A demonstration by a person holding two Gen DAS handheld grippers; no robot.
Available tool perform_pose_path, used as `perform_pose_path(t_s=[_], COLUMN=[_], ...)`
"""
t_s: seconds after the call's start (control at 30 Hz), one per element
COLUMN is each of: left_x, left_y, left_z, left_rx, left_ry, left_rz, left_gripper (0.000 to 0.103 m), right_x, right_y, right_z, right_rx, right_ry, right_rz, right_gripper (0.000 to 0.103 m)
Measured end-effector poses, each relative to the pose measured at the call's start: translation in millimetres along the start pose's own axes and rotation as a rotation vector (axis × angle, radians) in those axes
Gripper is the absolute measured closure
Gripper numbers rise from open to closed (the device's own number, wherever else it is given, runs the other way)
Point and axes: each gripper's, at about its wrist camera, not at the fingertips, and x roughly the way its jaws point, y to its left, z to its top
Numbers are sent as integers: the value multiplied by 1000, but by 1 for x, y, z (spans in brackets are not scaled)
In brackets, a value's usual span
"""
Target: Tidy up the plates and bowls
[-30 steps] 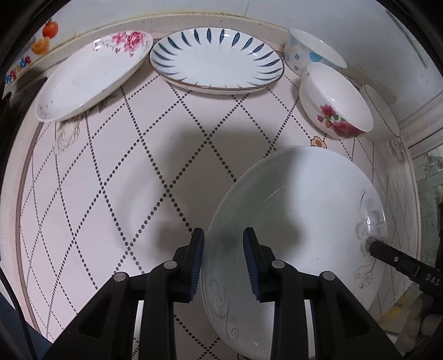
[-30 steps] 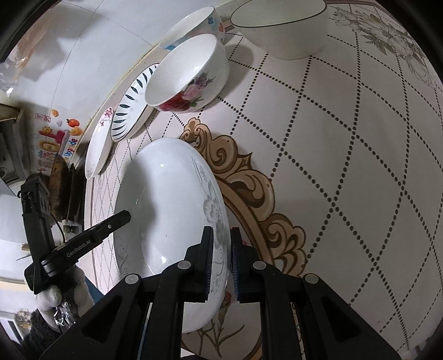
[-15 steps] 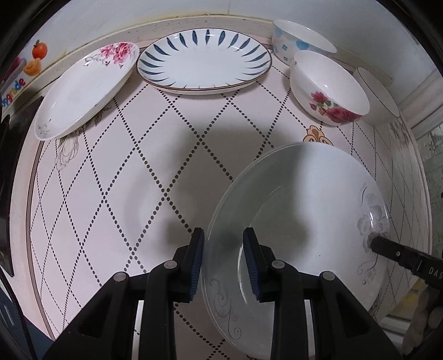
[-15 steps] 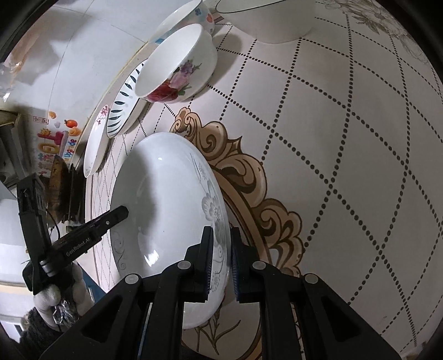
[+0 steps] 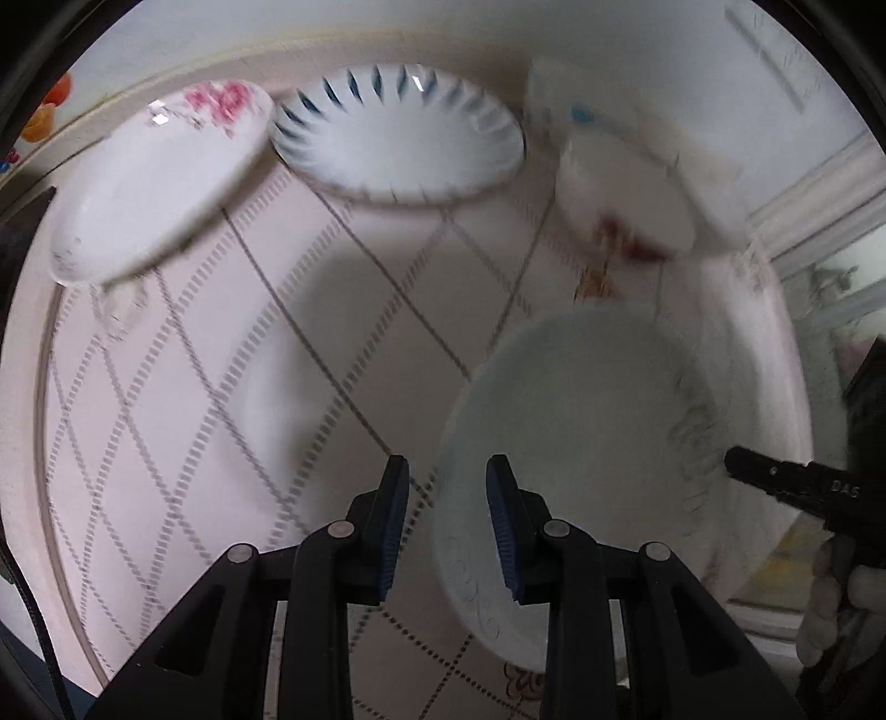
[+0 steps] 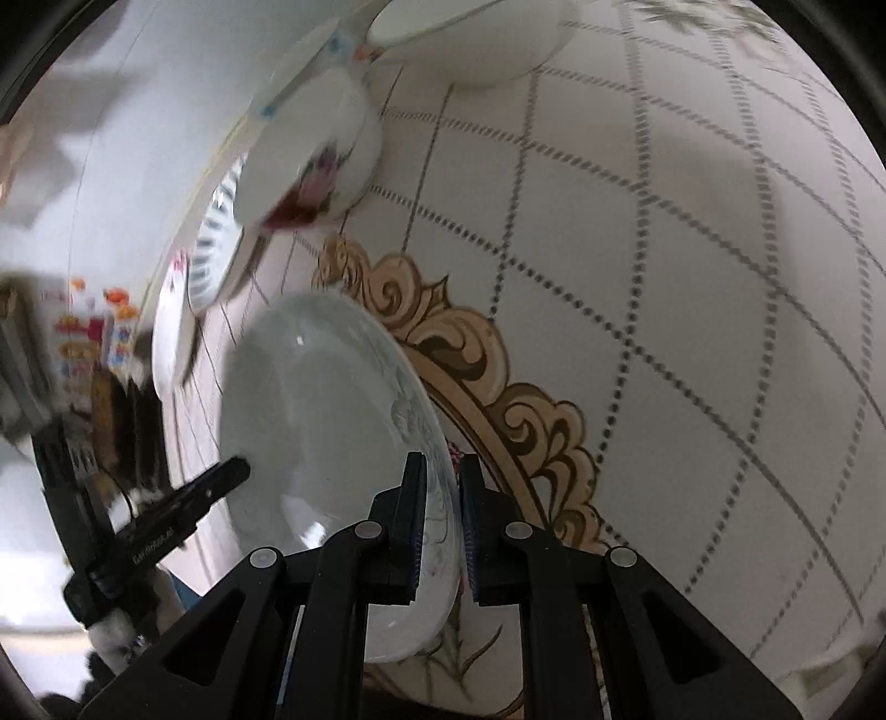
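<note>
A large white plate with grey scroll marks (image 5: pixel 598 443) hangs tilted above the patterned table. My right gripper (image 6: pixel 443 515) is shut on the rim of this plate (image 6: pixel 326 421); it shows as a black finger at the plate's far rim in the left wrist view (image 5: pixel 775 476). My left gripper (image 5: pixel 447 520) straddles the plate's near rim with a gap showing around it. At the back stand a rose plate (image 5: pixel 160 177), a blue-striped plate (image 5: pixel 398 144), a rose bowl (image 5: pixel 626 199) and a blue-dotted bowl (image 5: pixel 576 105).
A plain white bowl (image 6: pixel 470 33) stands at the far right of the row. The table (image 5: pixel 194 387) has a diamond dot pattern and a brown scroll ornament (image 6: pixel 459 354). A wall runs behind the dishes; a window frame (image 5: pixel 819 183) is at the right.
The large plate has lifted and tilted more steeply in my right gripper. Both views have shifted and blurred with the motion. My left gripper's jaws keep the same gap.
</note>
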Motion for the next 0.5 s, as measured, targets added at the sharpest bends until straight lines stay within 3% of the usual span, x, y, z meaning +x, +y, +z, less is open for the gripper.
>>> perform_pose_path(t_s=[0.07,0.23,0.37,0.5], left_x=[-24,-63,-70,-65], left_y=[16,77,135,204], left_z=[8,42,68,89], left_rx=[-32,-153,-245,-347], left_ry=[-53,-153,-191,-211], left_rz=[-17,-20,32,98], left_gripper=[76,60,60,60], right_x=[-18,-46,-16,47], right_y=[7,74,162,245], right_z=[1,13,35,63], right_rx=[19,-41,-128,-187], right_ry=[-33,-106,-65,-1], right_rz=[5,50,168,224], right_gripper=[87,64,63,63])
